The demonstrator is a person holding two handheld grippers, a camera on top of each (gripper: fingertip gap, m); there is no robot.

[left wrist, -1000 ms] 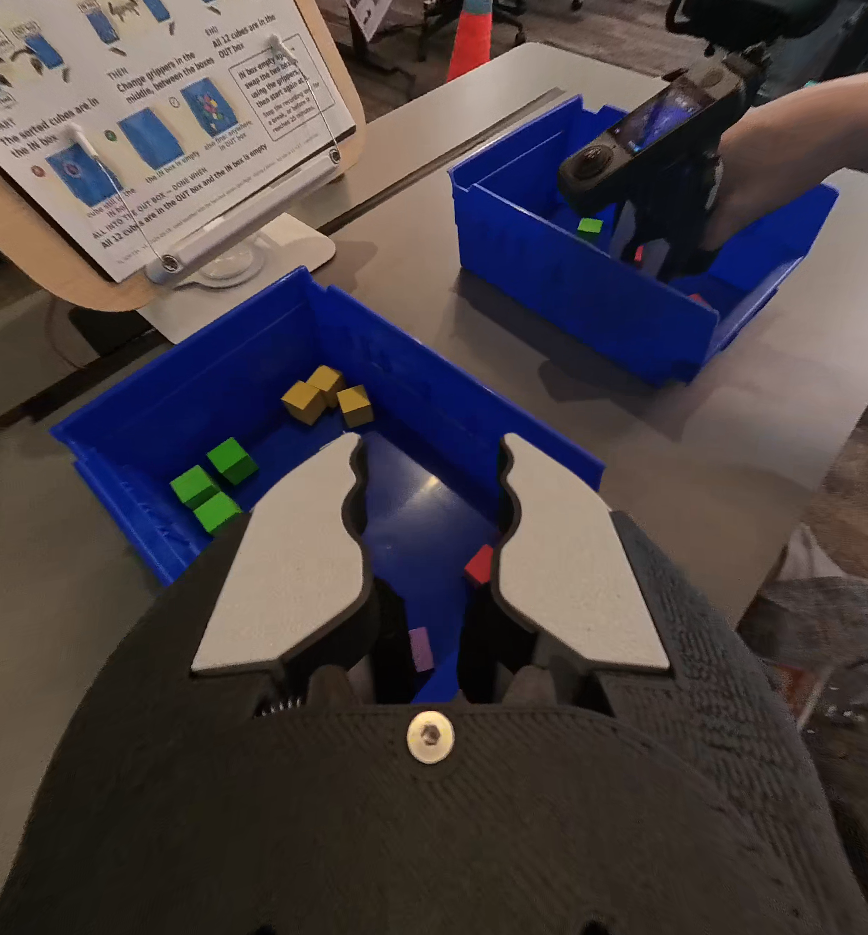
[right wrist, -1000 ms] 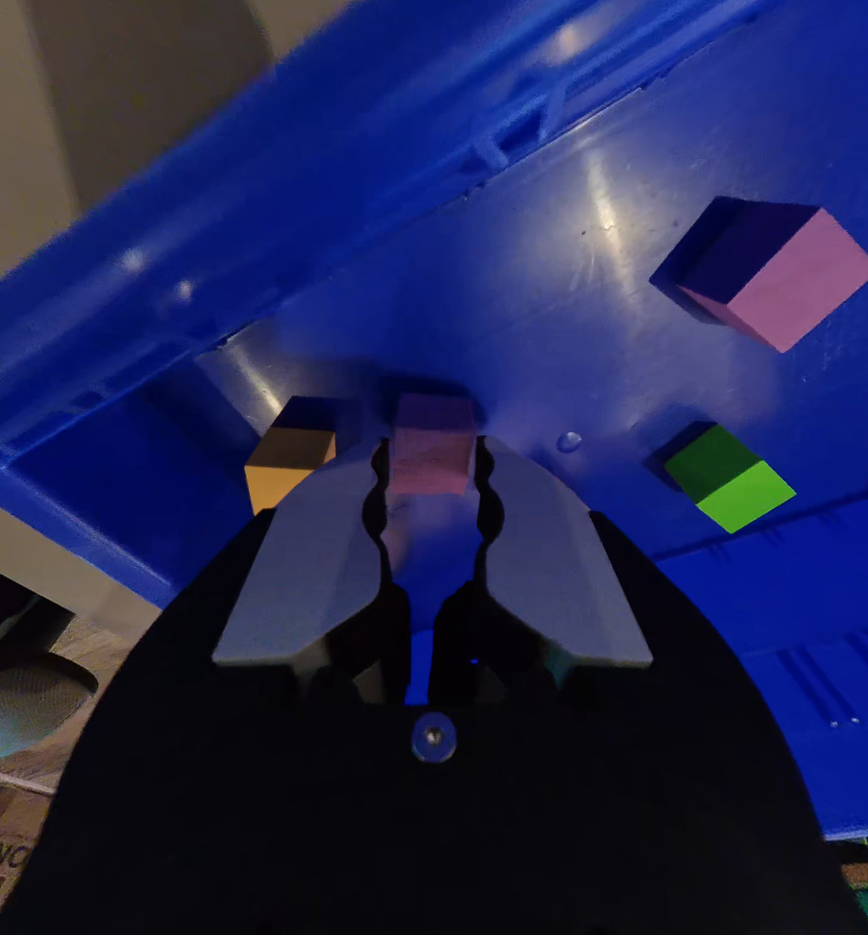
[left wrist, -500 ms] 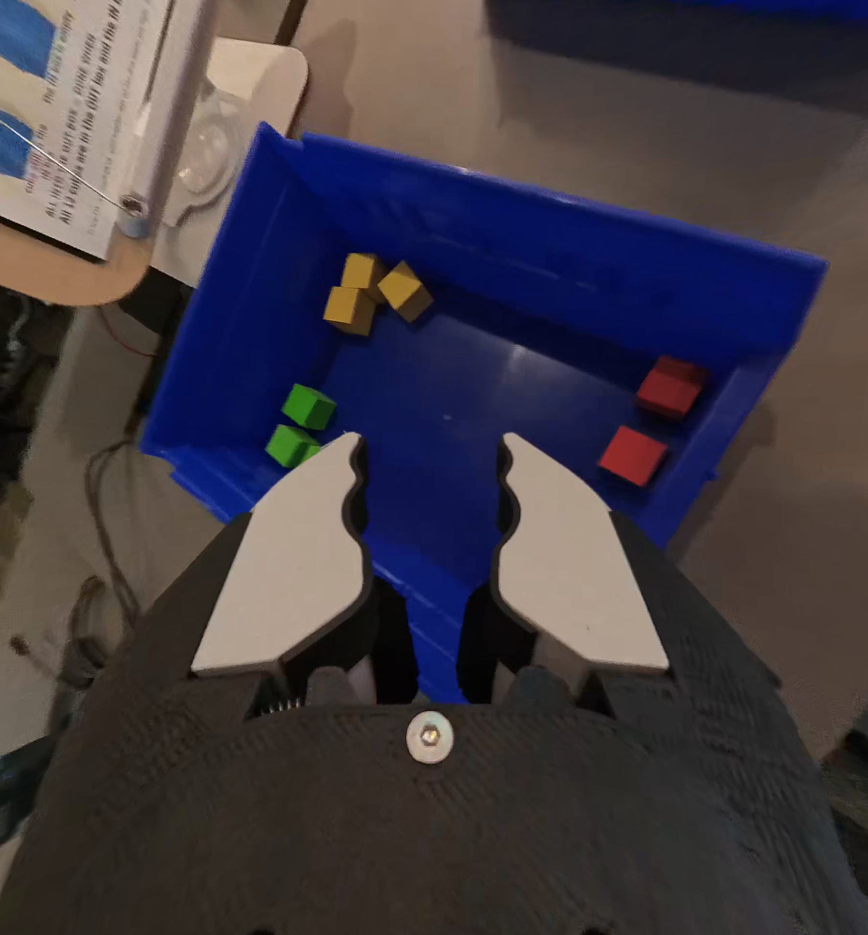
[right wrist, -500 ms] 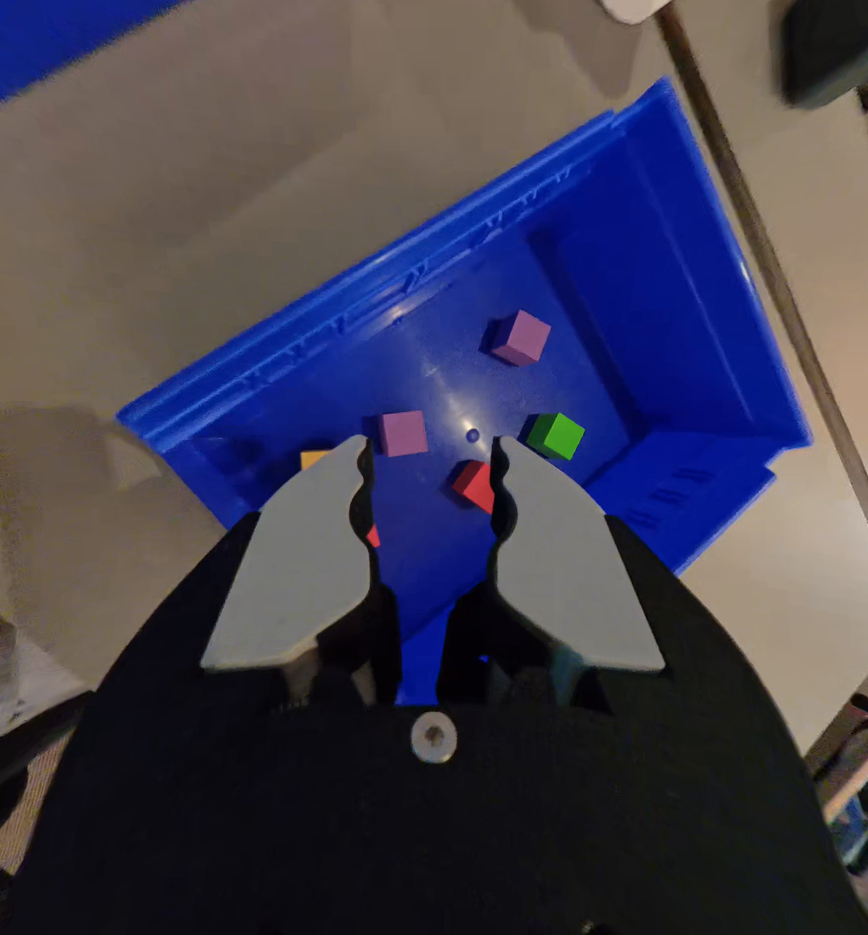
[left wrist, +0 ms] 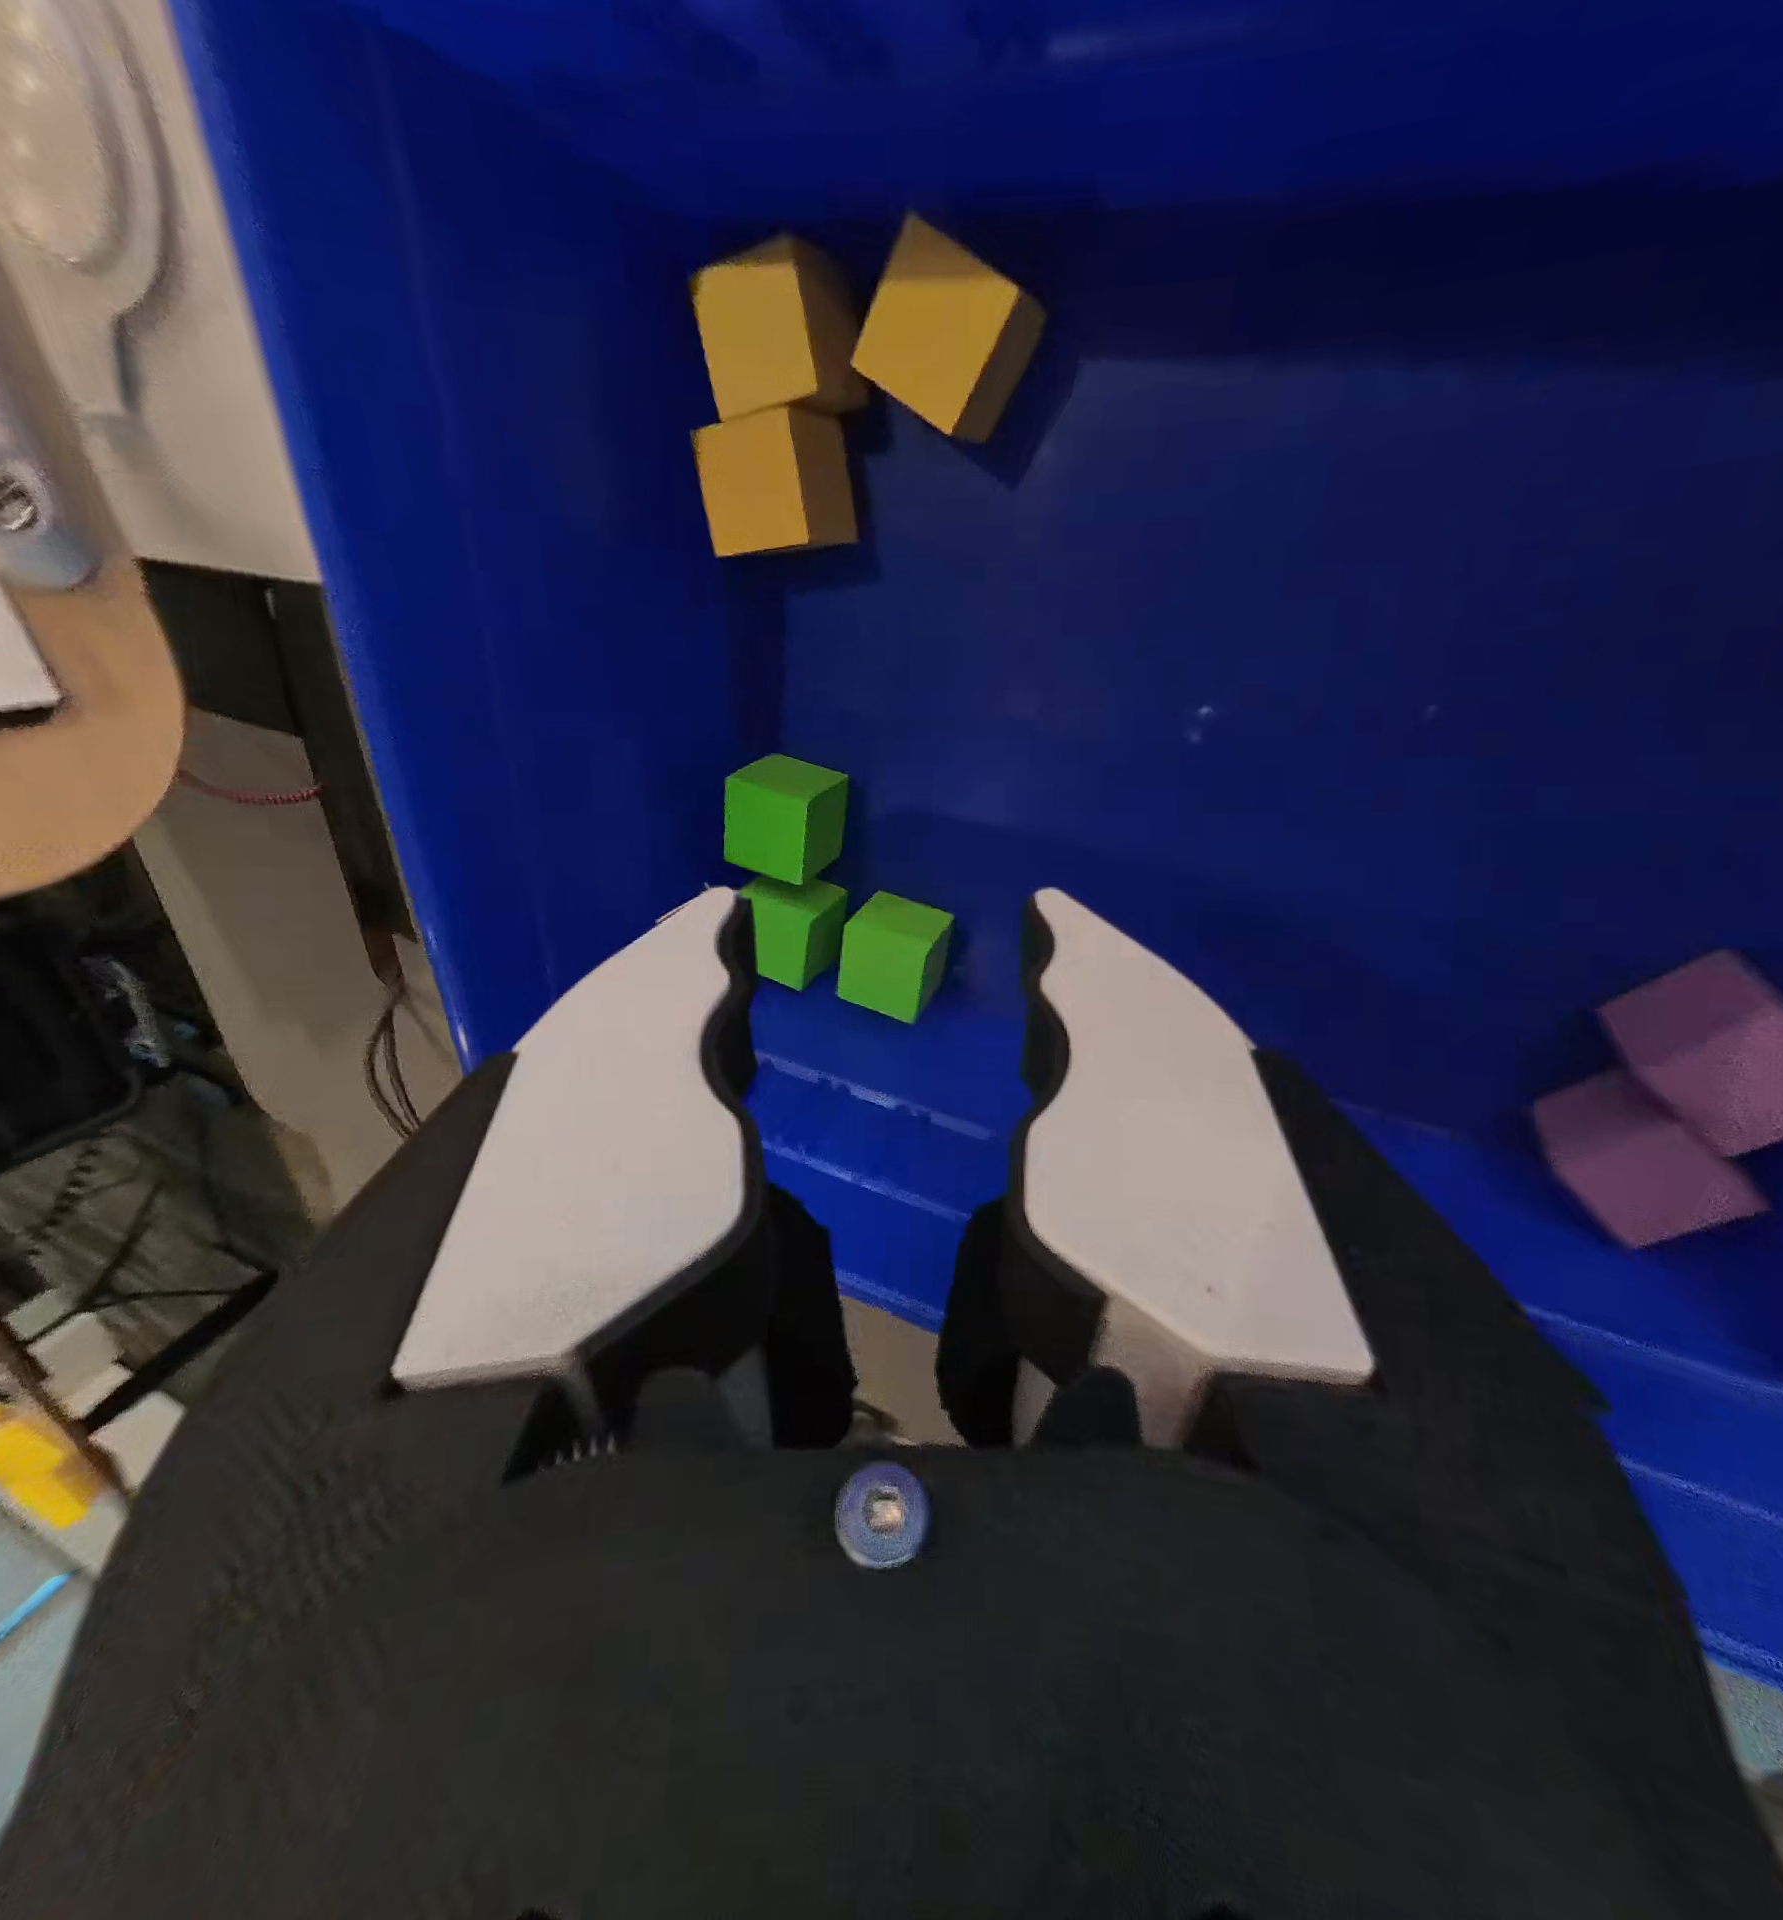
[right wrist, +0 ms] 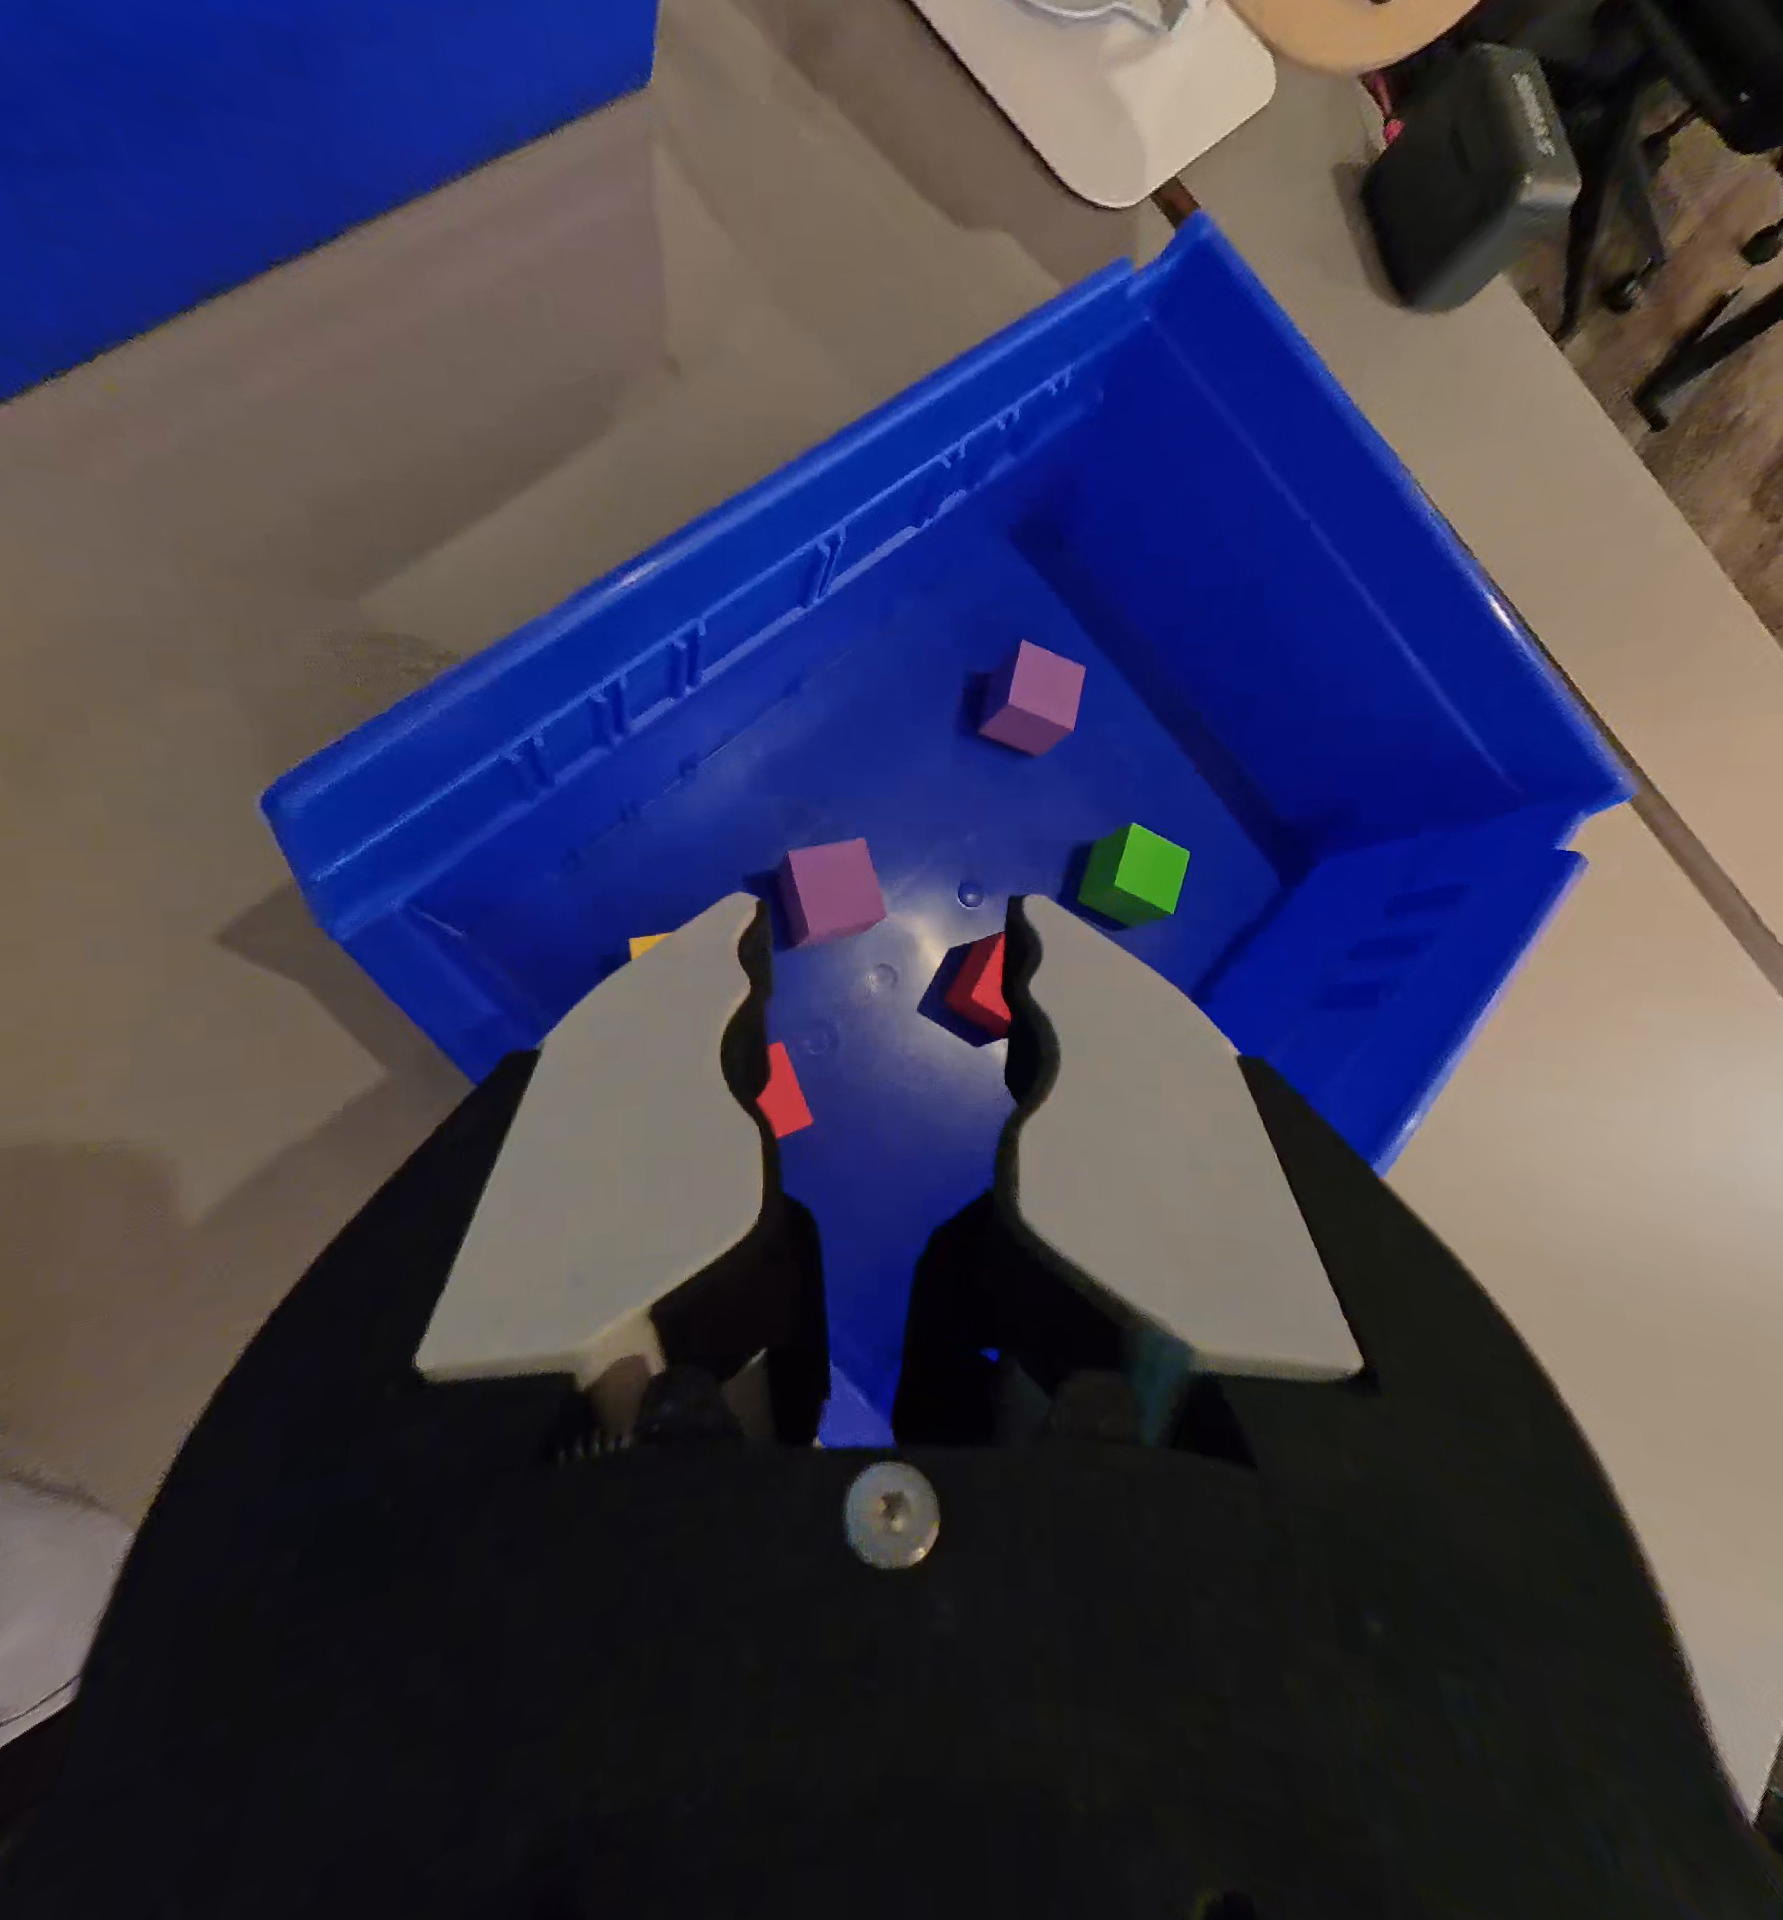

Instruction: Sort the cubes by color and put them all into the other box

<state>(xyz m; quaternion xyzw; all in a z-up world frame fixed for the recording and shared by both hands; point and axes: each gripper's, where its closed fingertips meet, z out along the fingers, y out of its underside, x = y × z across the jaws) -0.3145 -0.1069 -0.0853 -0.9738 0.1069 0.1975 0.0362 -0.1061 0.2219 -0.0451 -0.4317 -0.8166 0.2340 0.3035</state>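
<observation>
Table: grey top [right wrist: 243,520], with two blue bins on it
Left bin: blue walls [left wrist: 554,520], seen from close up
Left gripper: [left wrist: 882,914] wide open and empty, low over the near edge of the left bin
Green cubes: three [left wrist: 892,971] in a tight bunch in the bin corner, just past the fingertips and a bit to the left side of the gap
Left finger: tip [left wrist: 700,925] just beside the middle green cube, cannot tell if touching
Yellow cubes: three [left wrist: 773,483] farther along the same wall
Purple cubes: two [left wrist: 1687,1091] off to the right, touching each other
Right bin: blue rim [right wrist: 658,644], seen from high up
Right gripper: [right wrist: 887,914] open and empty, well above the right bin
Loose cubes: purple [right wrist: 830,891], another purple [right wrist: 1032,696], green [right wrist: 1136,873], red [right wrist: 975,987], red [right wrist: 785,1093], spread apart on the bin floor
Nearer to the green bunch: left gripper, by far
</observation>
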